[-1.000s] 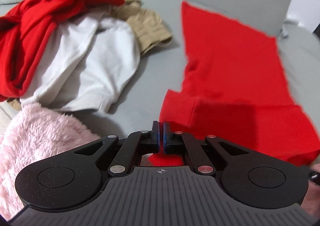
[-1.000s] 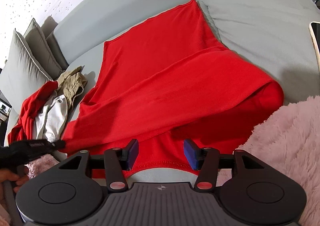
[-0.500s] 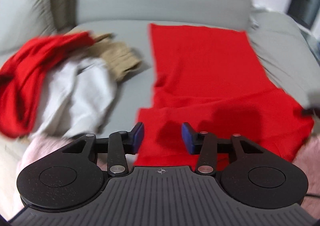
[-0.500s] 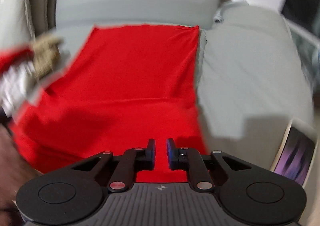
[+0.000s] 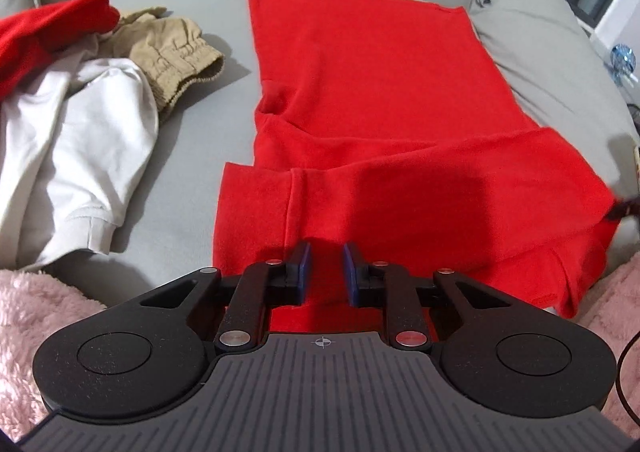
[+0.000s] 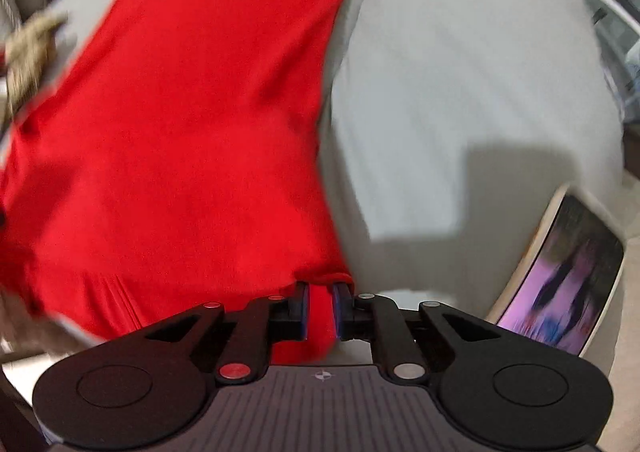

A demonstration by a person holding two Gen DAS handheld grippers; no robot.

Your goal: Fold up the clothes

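The left gripper (image 5: 324, 268) sits at the bottom centre of its frame with its jaws apart and nothing between them, poised just above the near edge of the red garment (image 5: 372, 100). The right gripper (image 6: 320, 306) has its jaws pressed together on a bunched corner of the same red garment (image 6: 180, 124), low in the centre of its blurred frame.

The garment lies spread across the grey sofa (image 5: 180, 124), running from the bottom centre to the upper centre of the left wrist view, with a sleeve folded across its near part. To the left of it, apart from it, is a heap of clothes: a white garment (image 5: 84, 124) at centre left, a tan garment (image 5: 176, 52) above it and another red piece (image 5: 44, 36) in the upper left. Pink fleece (image 5: 36, 316) fills the lower left corner. In the right wrist view a lit phone (image 6: 568, 276) lies at the lower right.
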